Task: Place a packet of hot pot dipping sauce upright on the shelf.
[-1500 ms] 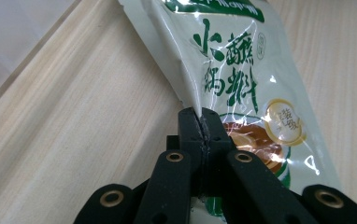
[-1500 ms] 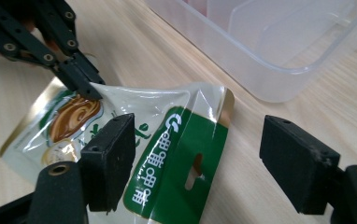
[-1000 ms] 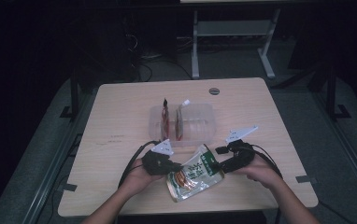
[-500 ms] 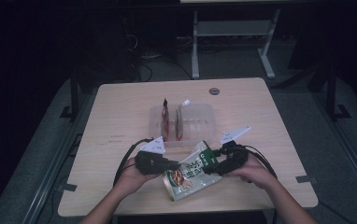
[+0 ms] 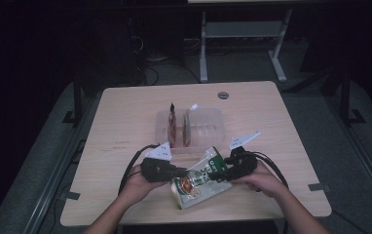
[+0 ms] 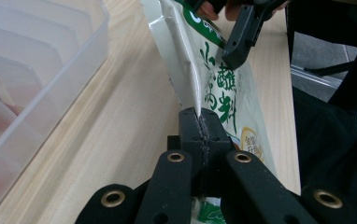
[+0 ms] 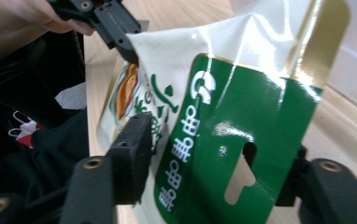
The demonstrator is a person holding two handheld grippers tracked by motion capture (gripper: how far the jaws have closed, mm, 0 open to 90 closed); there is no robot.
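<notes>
Dim room w/ pale wooden table; clear plastic organizer stands at table centre, slotted, w/ two packets upright in its left slots. Near table's front edge, green-and-white snack pouch is held just off the surface btwn both tools. Left gripper: jaws pressed together, clamped on pouch's side edge. Right gripper: jaws have just been closing, pouch's green header w/ hang-hole sits btwn them; left pad touches the film, right pad's contact can't be told. Hands grip both tools from below.
</notes>
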